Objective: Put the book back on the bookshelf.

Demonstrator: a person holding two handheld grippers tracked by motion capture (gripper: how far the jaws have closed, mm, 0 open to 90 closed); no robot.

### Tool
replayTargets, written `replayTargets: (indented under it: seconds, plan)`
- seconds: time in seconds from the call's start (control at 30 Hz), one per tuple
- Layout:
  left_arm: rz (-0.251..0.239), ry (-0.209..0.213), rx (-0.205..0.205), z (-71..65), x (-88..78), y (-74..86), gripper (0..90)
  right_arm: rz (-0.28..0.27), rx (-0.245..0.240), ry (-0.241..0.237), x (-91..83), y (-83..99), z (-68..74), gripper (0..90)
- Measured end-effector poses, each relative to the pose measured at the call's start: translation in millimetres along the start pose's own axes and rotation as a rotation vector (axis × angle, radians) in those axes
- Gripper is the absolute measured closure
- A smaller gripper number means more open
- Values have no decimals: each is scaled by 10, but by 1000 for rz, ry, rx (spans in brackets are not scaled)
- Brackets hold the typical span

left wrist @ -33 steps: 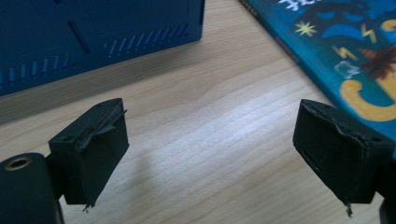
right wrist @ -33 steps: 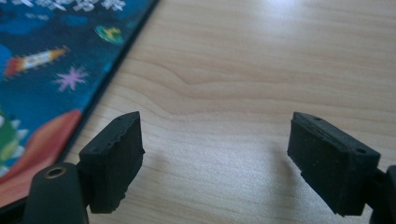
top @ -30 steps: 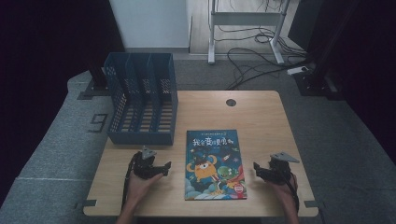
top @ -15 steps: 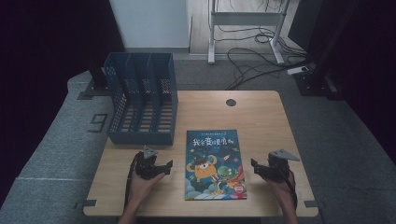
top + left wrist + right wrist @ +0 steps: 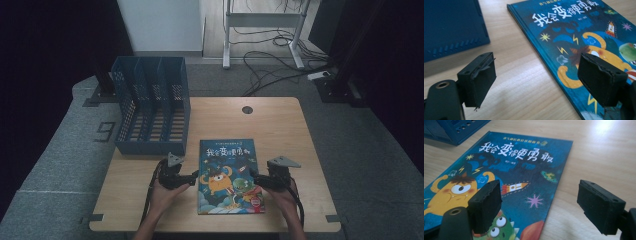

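While a person's two hands rest at the near edge of a pale wooden table point(image 5: 280, 120), a picture book point(image 5: 227, 175) lies flat between them, its blue cover facing up. The left gripper point(image 5: 194, 176) sits at the book's left edge and the right gripper point(image 5: 254, 178) at its right edge, each pointed inward toward the cover. From the high view it is hard to tell whether either tool touches the book.

The left gripper view settles part of that: the left gripper point(image 5: 536, 80) has its jaws wide apart and has just been easing them slightly closer, with one jaw over bare wood and the other over the book's point(image 5: 579, 37) bound edge, gripping nothing. The right gripper view shows the right gripper point(image 5: 539, 205) likewise spread wide and empty, one jaw above the cover's orange monster and green creature, the other above the tabletop point(image 5: 596, 150) beyond the book's point(image 5: 519, 162) edge. These close views also bring out what the high view blurs: white title lettering, a small rocket, stars and lightning bolts on the cover.

Farther back, at the table's left side, stands a blue file rack point(image 5: 150, 112) with three slots and perforated walls, well apart from the book; its corner shows in both gripper views. Beyond the table, the high view alone takes in grey floor mats point(image 5: 60, 165), a tangle of cables point(image 5: 270, 60) and a metal stand point(image 5: 260, 25).
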State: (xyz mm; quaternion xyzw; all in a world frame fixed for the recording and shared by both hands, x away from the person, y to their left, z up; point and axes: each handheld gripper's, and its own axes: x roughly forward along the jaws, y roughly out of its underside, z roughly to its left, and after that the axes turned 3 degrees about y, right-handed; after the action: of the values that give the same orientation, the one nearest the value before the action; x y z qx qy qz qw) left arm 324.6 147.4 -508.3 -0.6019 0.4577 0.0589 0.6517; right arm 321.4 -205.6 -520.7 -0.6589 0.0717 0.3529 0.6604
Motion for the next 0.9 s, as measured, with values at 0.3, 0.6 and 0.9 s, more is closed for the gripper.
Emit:
replayTargets:
  seconds: [0.3, 0.6, 0.9]
  plan:
    - [30, 27, -15, -42, 69, 116, 141, 38, -3, -7, 108, 60, 56, 191]
    - [74, 70, 17, -191, 191, 168, 141, 89, -28, -11, 216, 122, 128, 193]
    - [83, 100, 31, -228, 230, 187, 144, 123, -6, -17, 239, 148, 127, 209]
